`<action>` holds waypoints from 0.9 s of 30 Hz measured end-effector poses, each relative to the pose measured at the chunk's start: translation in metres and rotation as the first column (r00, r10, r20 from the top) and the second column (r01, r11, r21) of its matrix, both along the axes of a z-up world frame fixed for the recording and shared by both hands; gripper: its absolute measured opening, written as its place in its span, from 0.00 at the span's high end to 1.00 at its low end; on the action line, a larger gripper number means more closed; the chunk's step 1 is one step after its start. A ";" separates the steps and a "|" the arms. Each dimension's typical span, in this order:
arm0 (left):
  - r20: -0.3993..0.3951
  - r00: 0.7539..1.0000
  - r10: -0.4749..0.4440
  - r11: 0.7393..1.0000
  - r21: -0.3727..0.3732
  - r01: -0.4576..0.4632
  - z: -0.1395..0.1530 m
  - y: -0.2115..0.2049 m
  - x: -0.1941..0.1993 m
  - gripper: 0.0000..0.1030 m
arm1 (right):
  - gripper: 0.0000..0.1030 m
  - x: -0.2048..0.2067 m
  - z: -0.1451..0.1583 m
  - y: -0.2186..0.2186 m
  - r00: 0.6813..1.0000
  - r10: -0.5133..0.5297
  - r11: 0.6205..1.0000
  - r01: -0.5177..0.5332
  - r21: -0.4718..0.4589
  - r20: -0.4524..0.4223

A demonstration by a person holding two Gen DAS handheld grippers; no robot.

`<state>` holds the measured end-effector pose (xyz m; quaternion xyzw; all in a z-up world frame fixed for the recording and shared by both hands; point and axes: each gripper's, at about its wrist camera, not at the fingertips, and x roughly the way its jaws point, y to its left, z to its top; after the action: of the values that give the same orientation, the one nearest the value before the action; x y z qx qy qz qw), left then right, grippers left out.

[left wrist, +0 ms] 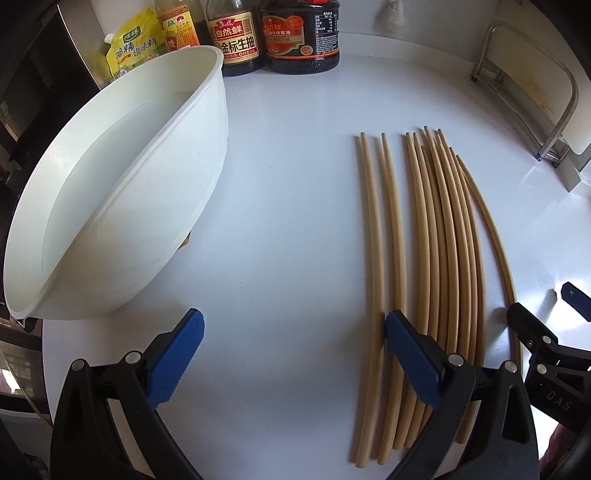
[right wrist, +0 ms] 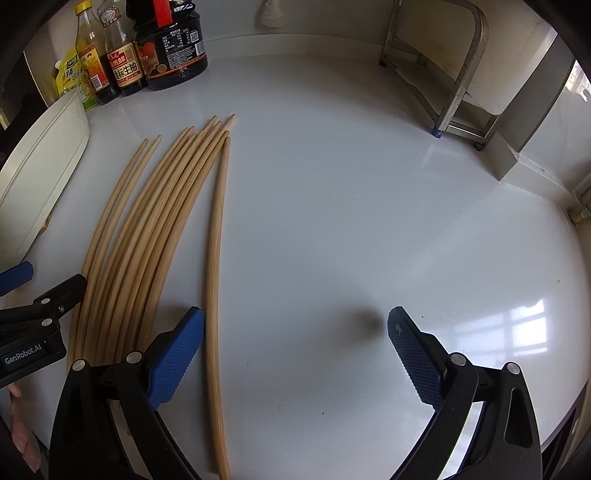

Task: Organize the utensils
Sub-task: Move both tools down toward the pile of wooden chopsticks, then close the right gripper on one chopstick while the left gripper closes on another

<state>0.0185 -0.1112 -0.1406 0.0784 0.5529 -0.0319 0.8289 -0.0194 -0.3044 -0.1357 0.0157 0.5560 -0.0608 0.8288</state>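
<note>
Several wooden chopsticks (left wrist: 439, 251) lie side by side on the white counter, tips pointing away. In the right wrist view the same chopsticks (right wrist: 147, 236) fan out at the left, with one chopstick (right wrist: 216, 280) lying apart at their right. My left gripper (left wrist: 295, 354) is open above bare counter; its right finger (left wrist: 413, 362) sits over the left part of the bundle. My right gripper (right wrist: 295, 354) is open, its left finger (right wrist: 177, 362) between the bundle and the lone chopstick. A white tub (left wrist: 122, 184) stands tilted at the left.
Sauce bottles (left wrist: 266, 33) and a yellow seasoning pouch (left wrist: 133, 44) stand along the back wall. A metal rack (left wrist: 532, 85) stands at the back right, seen also as the rack (right wrist: 447, 70) in the right wrist view. The counter's front edge runs just below the grippers.
</note>
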 end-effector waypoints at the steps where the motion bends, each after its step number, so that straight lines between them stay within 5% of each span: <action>1: 0.003 1.000 0.002 1.000 0.000 -0.002 0.000 0.000 0.000 0.06 | 0.08 0.000 0.000 0.000 1.000 -0.001 1.000 0.001 0.002 0.002; 16: -0.011 1.000 -0.009 1.000 -0.020 0.009 -0.001 -0.018 0.015 0.09 | 0.14 0.009 0.002 0.011 0.996 0.069 0.997 -0.068 -0.030 0.055; 23: -0.010 0.997 -0.074 0.994 -0.083 0.073 0.003 -0.027 0.016 0.42 | 0.48 0.009 0.007 0.019 0.990 0.122 0.993 -0.122 -0.005 0.071; 27: -0.019 0.992 -0.128 0.987 -0.099 0.125 0.006 -0.039 0.015 0.73 | 0.75 0.009 0.009 0.028 0.984 0.163 0.986 -0.164 -0.001 0.066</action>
<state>0.0331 -0.1499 -0.1348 0.0724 0.5550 -0.1123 0.8211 -0.0100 -0.2763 -0.1265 -0.0261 0.5279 0.0093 0.8489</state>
